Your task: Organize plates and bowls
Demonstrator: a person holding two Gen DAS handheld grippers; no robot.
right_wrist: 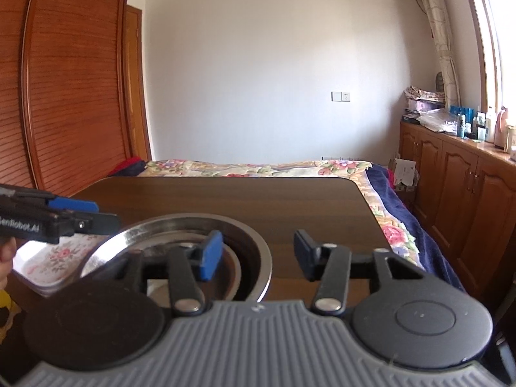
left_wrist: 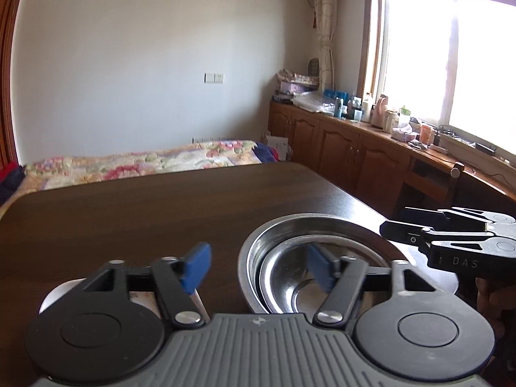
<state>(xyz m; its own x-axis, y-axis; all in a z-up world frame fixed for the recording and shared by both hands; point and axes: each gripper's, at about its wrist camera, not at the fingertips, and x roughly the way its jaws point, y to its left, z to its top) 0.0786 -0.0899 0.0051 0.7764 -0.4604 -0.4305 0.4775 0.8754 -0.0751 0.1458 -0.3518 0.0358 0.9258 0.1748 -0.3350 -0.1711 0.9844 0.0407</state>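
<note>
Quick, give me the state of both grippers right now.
Left gripper: open, holding nothing, one finger over the steel bowls.
Right gripper: open, holding nothing.

— What sits on the desk (left_wrist: 135,213)?
— A small bowl (left_wrist: 290,287) nested inside a larger bowl (left_wrist: 309,222), near the desk's right edge. A plate (right_wrist: 48,261) lies just left of them.
— And behind the desk?
— A bed (right_wrist: 258,164); cabinets (left_wrist: 338,148) run along the right, under the window (left_wrist: 451,61).
</note>
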